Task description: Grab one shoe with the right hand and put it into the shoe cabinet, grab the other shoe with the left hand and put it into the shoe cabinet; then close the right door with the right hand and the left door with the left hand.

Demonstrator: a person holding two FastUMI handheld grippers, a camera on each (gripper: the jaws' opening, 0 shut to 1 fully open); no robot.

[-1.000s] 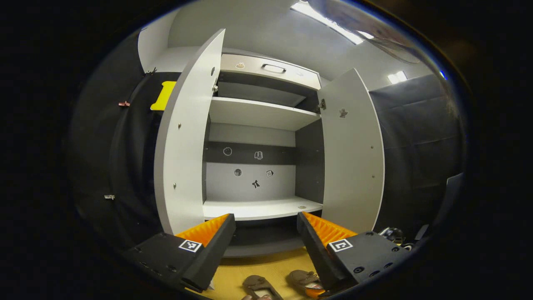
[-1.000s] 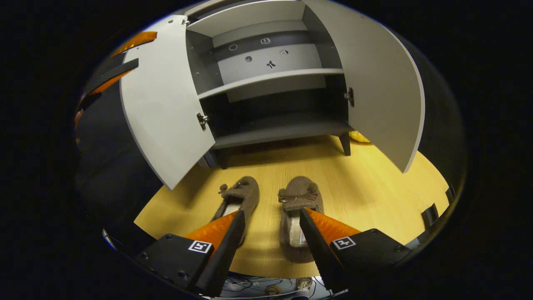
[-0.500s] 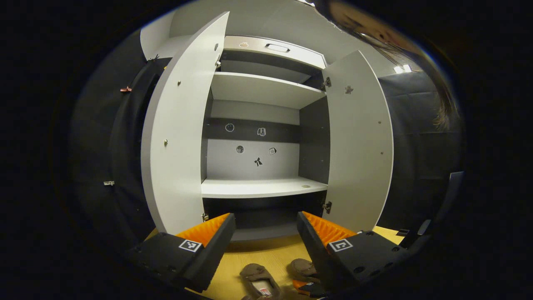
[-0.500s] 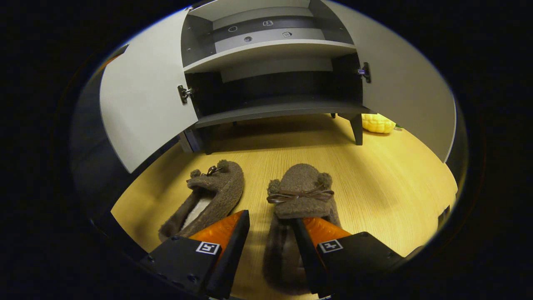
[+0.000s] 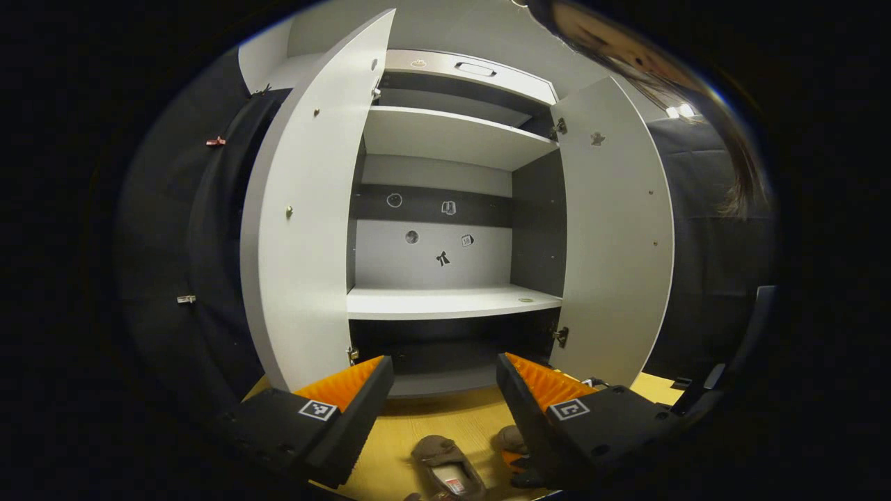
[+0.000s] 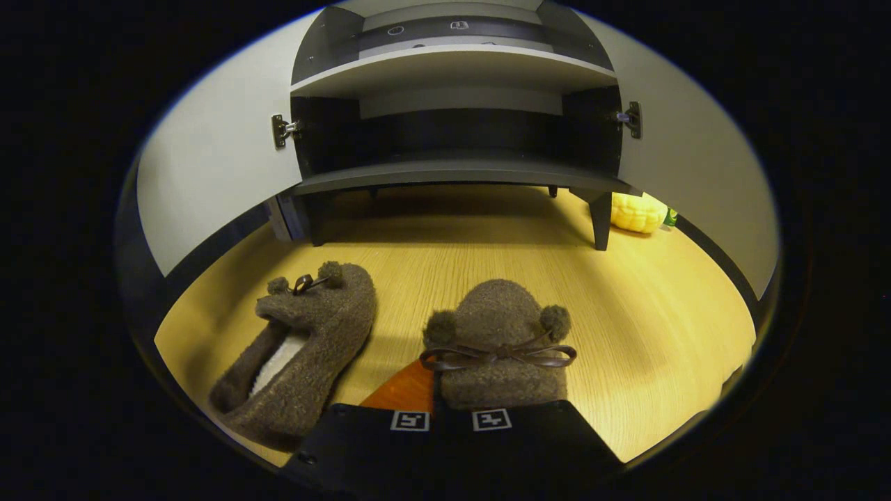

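Two brown fuzzy slippers lie on the wooden floor (image 6: 626, 334) before the open shoe cabinet (image 6: 459, 170). My right gripper (image 6: 435, 381) is shut on the right slipper (image 6: 498, 327) from behind; one orange finger (image 6: 404, 391) shows at its left side and the other is hidden under the fuzz. Just to its left is the left slipper (image 6: 306, 341), toe towards the cabinet. In the left gripper view, my left gripper (image 5: 442, 390) hangs open and holds nothing, well above the left slipper (image 5: 445, 466) and facing the cabinet's white middle shelf (image 5: 445, 303).
Both cabinet doors stand wide open, the left door (image 5: 299, 229) and the right door (image 5: 612, 229). A yellow toy (image 6: 637, 212) lies on the floor by the cabinet's right leg (image 6: 600, 219). A person's hair (image 5: 724, 139) hangs at the upper right.
My right gripper dropped low, came forward onto the right slipper and shut on it. My left gripper tilted slightly downward, staying open.
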